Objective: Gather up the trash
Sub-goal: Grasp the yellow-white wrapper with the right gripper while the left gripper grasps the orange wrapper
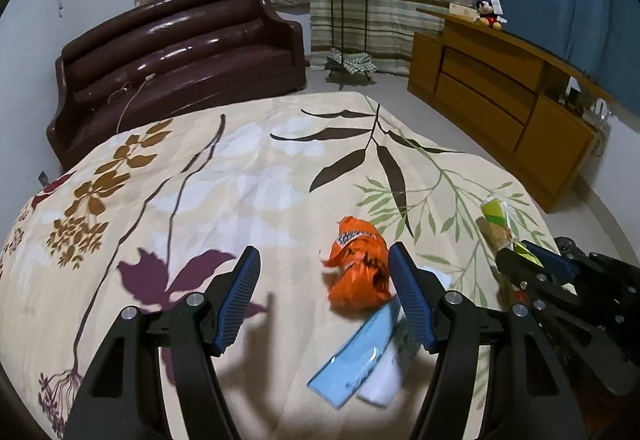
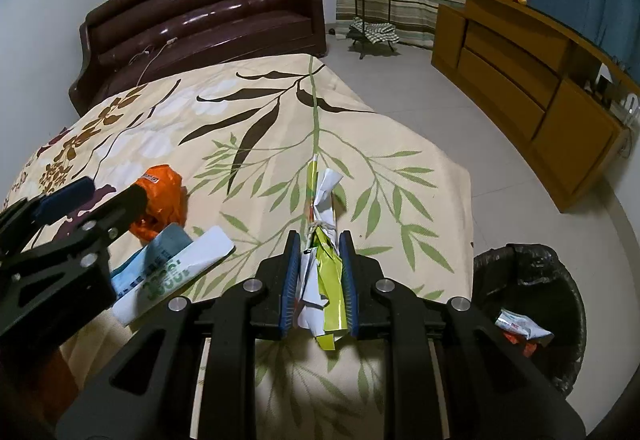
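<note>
A crumpled orange wrapper (image 1: 358,268) lies on the floral bedspread (image 1: 224,179). A light blue and white packet (image 1: 360,368) lies just in front of it. My left gripper (image 1: 324,280) is open above the bed, its right finger beside the orange wrapper. My right gripper (image 2: 318,260) is shut on a bundle of green and white wrappers (image 2: 324,272), also visible in the left wrist view (image 1: 498,224). The orange wrapper (image 2: 164,195) and the packet (image 2: 172,272) show at left in the right wrist view. A black-lined trash bin (image 2: 528,316) stands on the floor at right.
A dark brown sofa (image 1: 176,55) stands beyond the bed. A wooden cabinet (image 1: 504,107) with a Mickey toy (image 1: 490,13) lines the right wall. A plant stand (image 1: 348,11) is by the curtains. The bin holds some trash (image 2: 520,328).
</note>
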Demonstrator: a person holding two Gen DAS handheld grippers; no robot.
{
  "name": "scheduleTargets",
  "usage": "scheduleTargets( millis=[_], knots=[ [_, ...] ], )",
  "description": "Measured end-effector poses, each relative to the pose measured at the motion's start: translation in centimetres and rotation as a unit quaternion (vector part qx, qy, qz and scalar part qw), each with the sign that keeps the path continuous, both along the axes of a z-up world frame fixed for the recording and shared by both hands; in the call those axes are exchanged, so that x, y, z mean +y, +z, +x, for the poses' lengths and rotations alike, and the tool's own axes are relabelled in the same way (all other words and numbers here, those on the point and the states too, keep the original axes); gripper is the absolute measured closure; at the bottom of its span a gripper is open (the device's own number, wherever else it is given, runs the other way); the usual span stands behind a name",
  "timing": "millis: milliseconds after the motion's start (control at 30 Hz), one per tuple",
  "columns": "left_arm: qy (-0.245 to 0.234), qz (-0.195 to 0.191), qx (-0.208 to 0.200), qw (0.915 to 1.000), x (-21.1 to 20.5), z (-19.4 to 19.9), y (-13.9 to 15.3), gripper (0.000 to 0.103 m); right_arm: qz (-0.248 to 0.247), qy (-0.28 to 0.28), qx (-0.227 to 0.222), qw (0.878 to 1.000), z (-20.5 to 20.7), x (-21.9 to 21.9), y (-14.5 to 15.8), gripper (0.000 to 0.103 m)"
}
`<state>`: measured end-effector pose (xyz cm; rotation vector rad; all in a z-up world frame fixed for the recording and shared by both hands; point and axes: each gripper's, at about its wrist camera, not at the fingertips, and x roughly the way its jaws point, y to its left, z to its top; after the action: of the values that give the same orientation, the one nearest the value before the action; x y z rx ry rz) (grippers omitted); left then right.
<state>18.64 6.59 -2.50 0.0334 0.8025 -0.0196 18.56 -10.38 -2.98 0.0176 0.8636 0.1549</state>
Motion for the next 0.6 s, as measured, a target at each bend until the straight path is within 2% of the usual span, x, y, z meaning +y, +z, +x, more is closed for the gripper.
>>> scheduleTargets(
  millis=[200,233,300,367,600],
  knots=[
    [-0.018,-0.01,0.012,0.9997,-0.15,0.8,-0.51,0.04,0.003,0.002,0.005,1.0,0.34,-0.27,-0.39,0.083],
    [-0.022,-0.011,0.013,0.9996,-0.23,0.83,-0.53,0.042,0.004,0.003,0.005,1.0,0.3,-0.27,-0.44,0.083],
    [-0.028,-0.01,0.015,0.9994,-0.46,0.92,-0.61,0.054,0.005,0.003,0.004,1.0,0.32,-0.23,-0.44,0.083],
    [-0.034,-0.01,0.021,0.9992,-0.62,1.06,-0.83,0.062,0.005,0.003,0.004,1.0,0.35,-0.21,-0.45,0.083],
    [-0.035,-0.003,0.013,0.9993,-0.67,0.68,-0.78,0.064,0.005,0.003,0.005,1.0,0.35,-0.25,-0.43,0.083]
  ],
)
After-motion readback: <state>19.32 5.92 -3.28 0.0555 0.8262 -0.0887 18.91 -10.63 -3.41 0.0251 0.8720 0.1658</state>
